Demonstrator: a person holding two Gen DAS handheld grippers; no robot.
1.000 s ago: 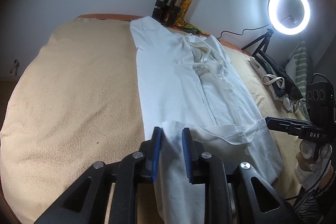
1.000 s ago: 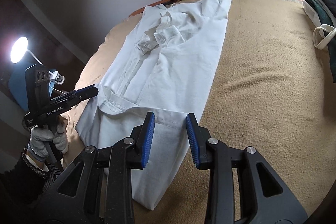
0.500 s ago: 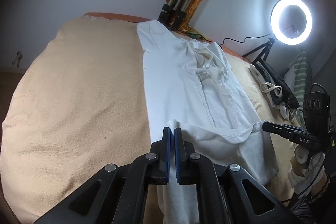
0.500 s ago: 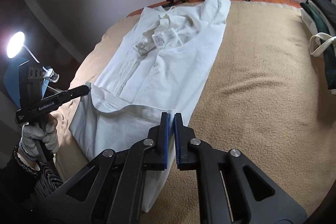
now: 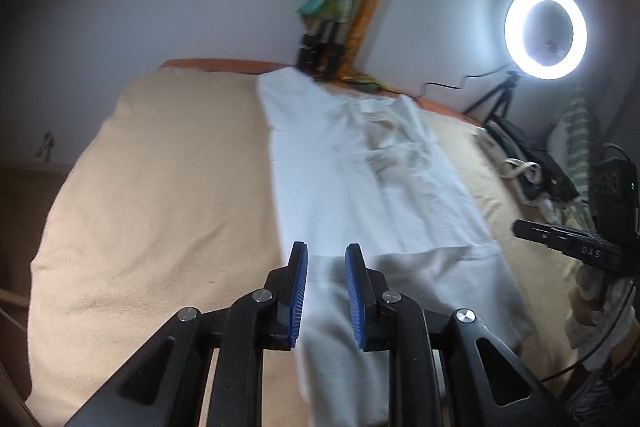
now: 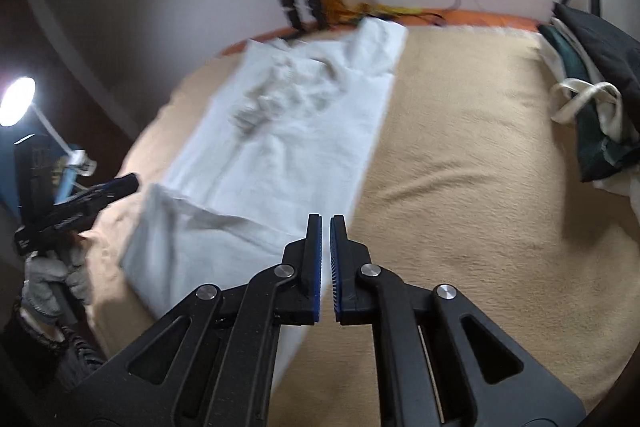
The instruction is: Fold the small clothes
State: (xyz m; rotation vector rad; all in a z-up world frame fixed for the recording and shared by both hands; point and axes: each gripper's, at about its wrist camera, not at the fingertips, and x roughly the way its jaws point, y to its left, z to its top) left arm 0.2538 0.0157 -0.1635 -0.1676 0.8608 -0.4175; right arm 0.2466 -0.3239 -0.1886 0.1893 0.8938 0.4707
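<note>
A white shirt (image 5: 360,187) lies lengthwise on a beige blanket (image 5: 168,187), its near end folded over. My left gripper (image 5: 325,269) is open, its blue pads above the folded near edge, holding nothing. In the right wrist view the same shirt (image 6: 304,131) lies left of centre. My right gripper (image 6: 325,243) has its jaws nearly together, a thin gap between the pads, beside the shirt's right edge with no cloth visibly between them. Each gripper also shows in the other's view: the right gripper (image 5: 560,239) and the left gripper (image 6: 80,203), both side-on.
A lit ring light (image 5: 545,31) on a tripod stands at the back right. Dark and striped clothes (image 6: 592,99) pile at the bed's right side. Tripod legs with colourful cloth (image 5: 340,27) stand at the head of the bed. A gloved hand (image 6: 52,275) holds the left gripper.
Both grippers closed on the shirt's near edge half a second ago. Now the left one has opened and let go. The right one stays almost closed. Both views have tilted upward.
</note>
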